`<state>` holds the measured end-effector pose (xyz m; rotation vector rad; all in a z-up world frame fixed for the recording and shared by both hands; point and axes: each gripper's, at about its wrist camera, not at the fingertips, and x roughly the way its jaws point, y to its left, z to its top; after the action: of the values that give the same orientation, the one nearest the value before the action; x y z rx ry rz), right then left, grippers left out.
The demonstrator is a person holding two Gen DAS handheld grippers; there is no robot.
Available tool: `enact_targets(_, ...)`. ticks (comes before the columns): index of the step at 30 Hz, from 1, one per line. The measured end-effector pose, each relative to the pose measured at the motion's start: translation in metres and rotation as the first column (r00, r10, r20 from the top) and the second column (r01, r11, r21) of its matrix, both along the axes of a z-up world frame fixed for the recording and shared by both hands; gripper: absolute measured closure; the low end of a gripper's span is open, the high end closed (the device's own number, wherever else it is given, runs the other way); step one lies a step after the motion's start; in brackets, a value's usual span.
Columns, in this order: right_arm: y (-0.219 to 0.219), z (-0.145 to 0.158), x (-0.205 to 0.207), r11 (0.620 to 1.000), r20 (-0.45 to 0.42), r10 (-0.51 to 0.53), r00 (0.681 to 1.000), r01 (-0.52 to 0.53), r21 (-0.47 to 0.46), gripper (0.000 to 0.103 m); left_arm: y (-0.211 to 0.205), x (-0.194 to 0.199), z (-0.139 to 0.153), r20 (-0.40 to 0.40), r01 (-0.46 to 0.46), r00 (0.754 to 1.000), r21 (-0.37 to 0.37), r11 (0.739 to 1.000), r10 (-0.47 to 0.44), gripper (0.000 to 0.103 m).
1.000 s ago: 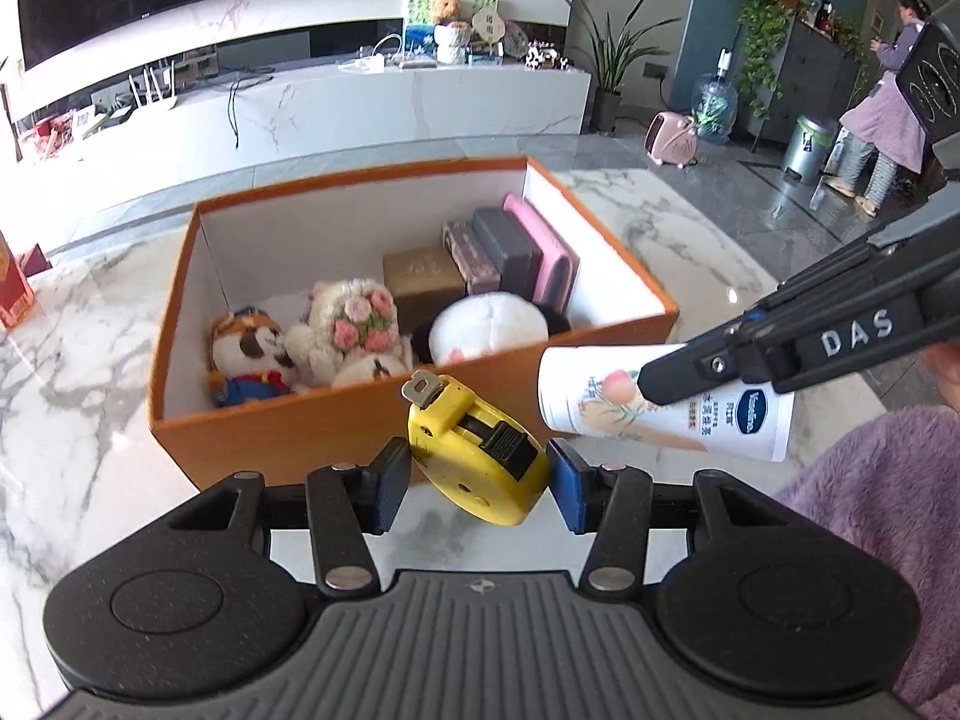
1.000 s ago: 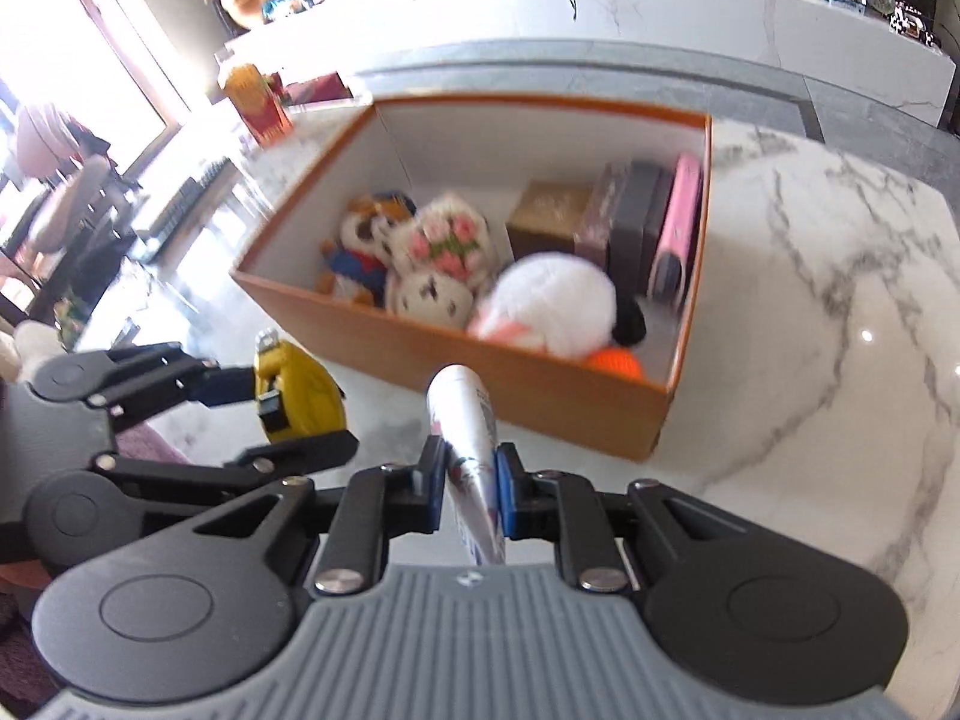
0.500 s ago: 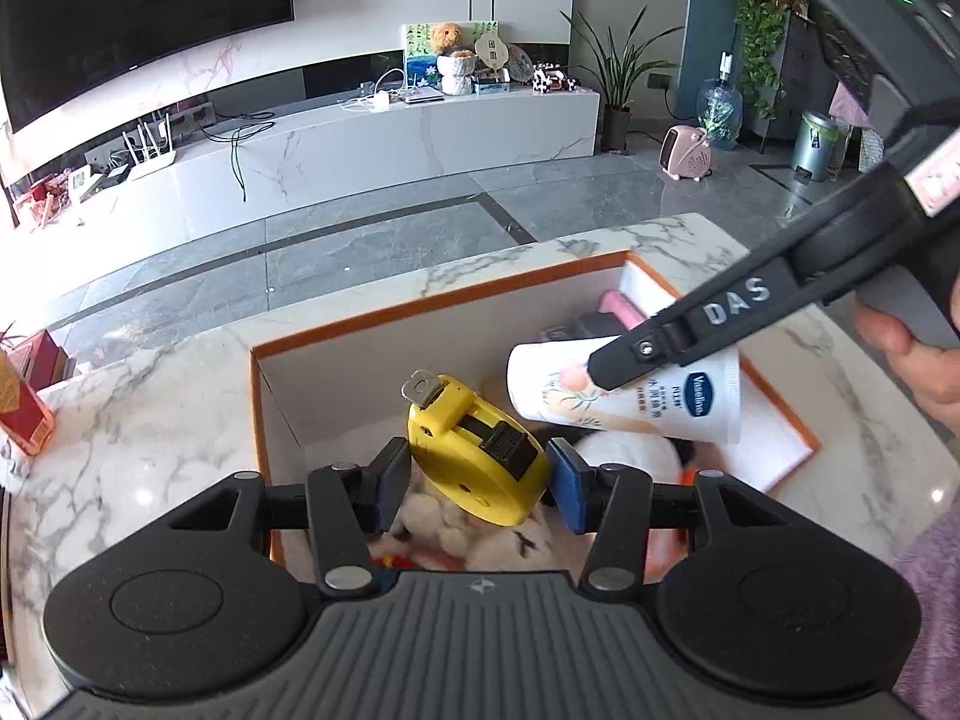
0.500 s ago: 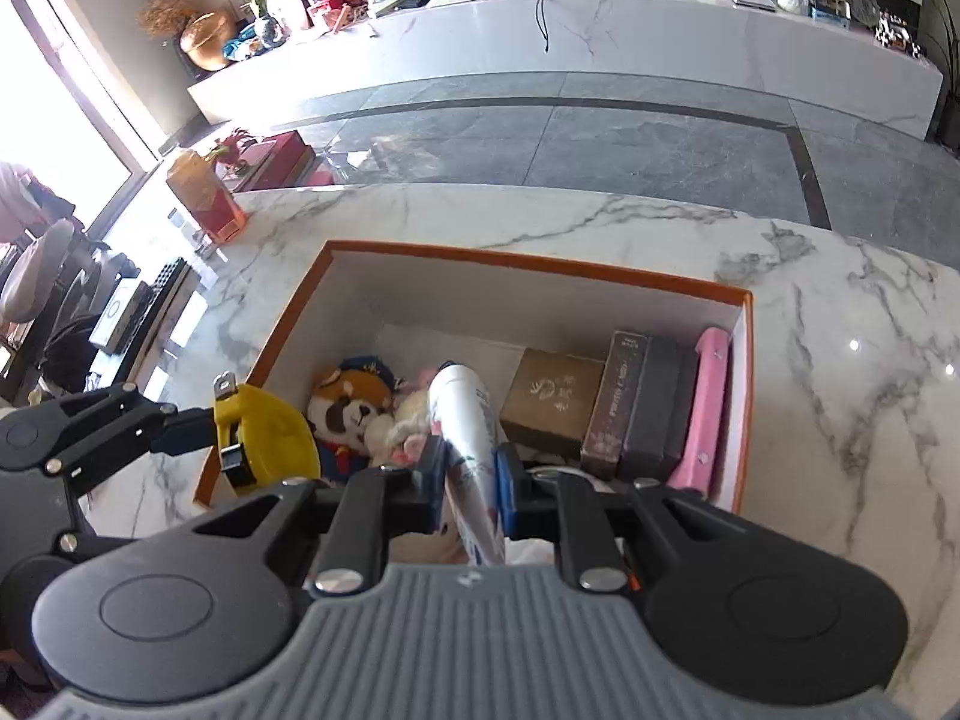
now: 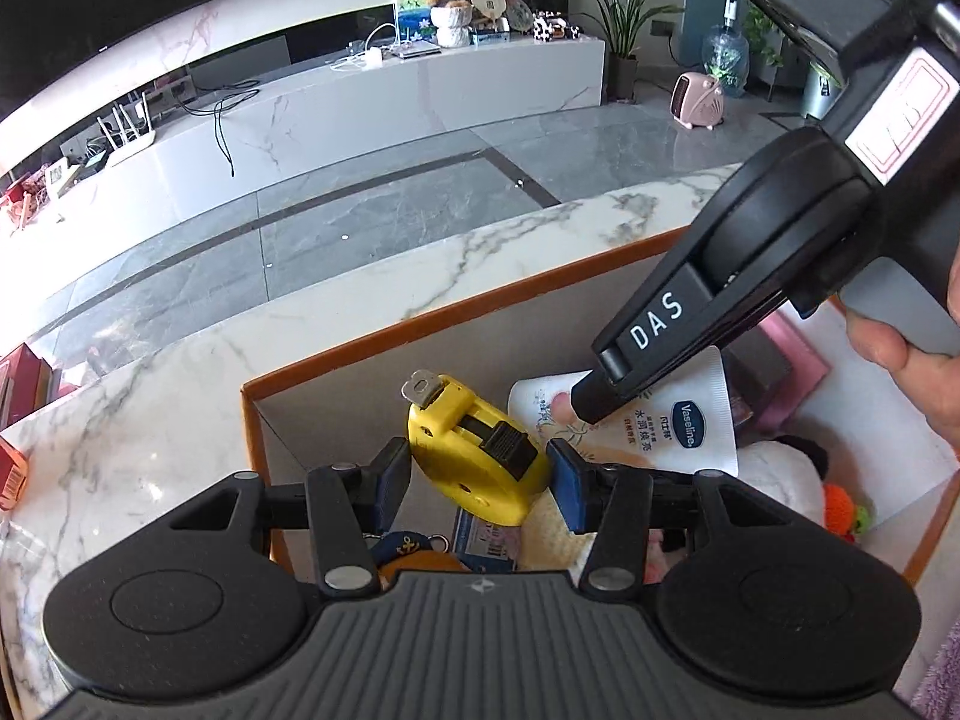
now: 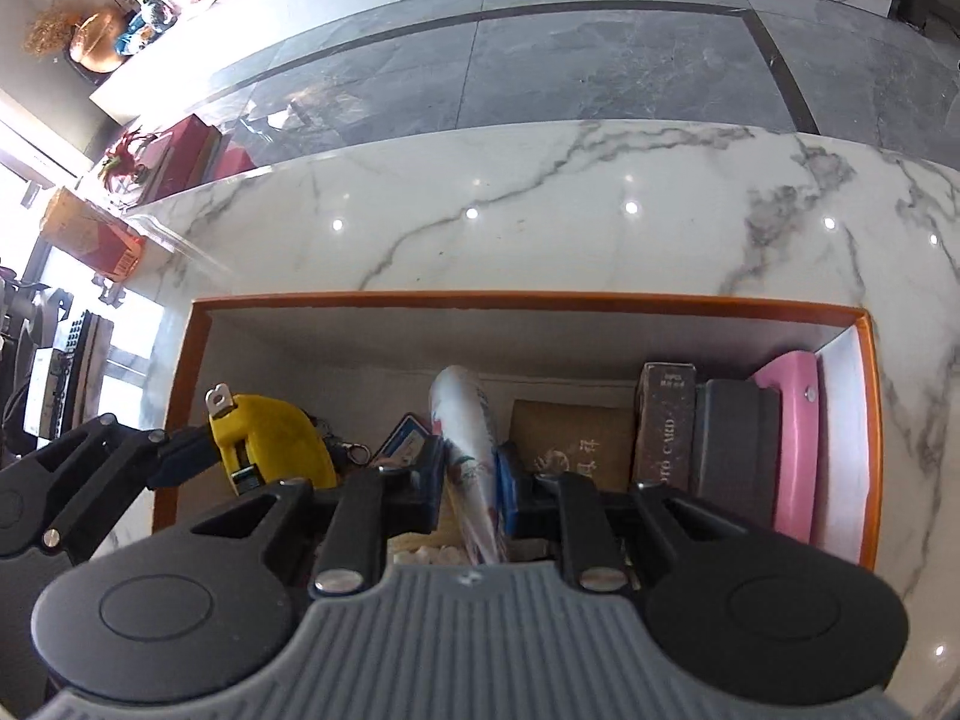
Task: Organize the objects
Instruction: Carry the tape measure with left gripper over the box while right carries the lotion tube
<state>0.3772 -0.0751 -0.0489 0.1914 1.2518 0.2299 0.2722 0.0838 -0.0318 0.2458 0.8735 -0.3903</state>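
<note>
Both tools have swung in over the orange box (image 6: 528, 301), left tool (image 5: 480, 468) clamping the tape measure (image 5: 477, 450), right tool (image 6: 471, 474) easing open around the lotion tube (image 6: 465, 426), both pointing down inside.

Two tools are in view — the left tool (image 5: 480, 474) and the right tool (image 6: 471, 480). There is one yellow tape measure (image 5: 477, 450), one lotion tube (image 6: 471, 456) and one orange box (image 6: 528, 302). Upright inside the box stand four flat cases — tan (image 6: 570, 444), brown (image 6: 663, 426), grey (image 6: 735, 438), pink (image 6: 792, 444).

Right gripper (image 6: 469, 483) opening around the lotion tube (image 6: 471, 456) — above the orange box (image 6: 528, 302).
</note>
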Motion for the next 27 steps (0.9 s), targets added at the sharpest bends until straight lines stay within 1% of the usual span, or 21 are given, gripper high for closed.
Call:
enact_targets(3, 0.001, -0.006, 0.006, 1.0, -0.014, -0.014, 1.0, 0.014, 0.021, 0.082, 0.0, 0.003, -0.005, -0.012, 0.002, 1.0, -0.006, 1.0, -0.002, 0.046)
enact_targets(5, 0.0, -0.005, 0.01, 0.998, -0.01, -0.028, 1.0, 0.028, 0.053, 0.08, -0.001, 0.006, -0.007, -0.018, 0.001, 1.0, -0.003, 1.0, -0.001, 0.046)
enact_targets(6, 0.0, -0.004, 0.01, 0.998, -0.005, -0.034, 0.999, 0.034, 0.053, 0.079, -0.001, 0.006, -0.008, -0.02, 0.001, 1.0, 0.001, 1.0, -0.001, 0.046)
enact_targets(8, 0.001, 0.001, 0.01, 0.998, 0.013, -0.029, 0.999, 0.029, 0.051, 0.078, 0.0, 0.008, -0.009, -0.022, -0.005, 1.0, 0.007, 1.0, 0.005, 0.046)
enact_targets(12, -0.001, 0.011, 0.005, 0.998, 0.044, -0.025, 0.999, 0.022, 0.066, 0.078, 0.004, 0.018, -0.012, -0.045, -0.051, 0.998, 0.005, 0.999, 0.051, 0.046)
enact_targets(15, -0.005, 0.021, -0.003, 0.997, 0.089, -0.031, 0.996, 0.025, 0.067, 0.072, 0.004, 0.023, -0.015, -0.069, -0.066, 0.996, -0.009, 0.998, 0.065, 0.045)
enact_targets(16, -0.006, 0.024, -0.005, 0.998, 0.103, -0.031, 0.994, 0.025, 0.064, 0.069, 0.004, 0.024, -0.016, -0.08, -0.069, 0.995, -0.015, 0.998, 0.067, 0.045)
enact_targets(18, -0.007, 0.028, -0.01, 0.999, 0.127, -0.024, 0.992, 0.019, 0.043, 0.069, 0.004, 0.029, -0.019, -0.106, -0.09, 0.99, -0.019, 0.996, 0.088, 0.045)
enact_targets(20, -0.007, 0.031, -0.014, 1.0, 0.154, -0.015, 0.988, 0.012, 0.018, 0.069, 0.001, 0.03, -0.022, -0.099, -0.097, 0.99, 0.0, 0.995, 0.096, 0.045)
enact_targets(22, -0.009, 0.032, -0.018, 1.0, 0.179, -0.009, 0.984, 0.011, -0.007, 0.069, 0.001, 0.033, -0.024, -0.113, -0.117, 0.987, 0.0, 0.993, 0.117, 0.045)
enact_targets(24, -0.01, 0.03, -0.02, 1.0, 0.185, -0.006, 0.983, 0.01, -0.019, 0.069, 0.002, 0.033, -0.024, -0.119, -0.133, 0.984, -0.013, 0.991, 0.131, 0.045)
enact_targets(27, -0.012, 0.025, -0.022, 1.0, 0.17, -0.005, 0.985, 0.009, -0.022, 0.069, 0.004, 0.036, -0.026, -0.137, -0.153, 0.979, -0.015, 0.988, 0.149, 0.045)
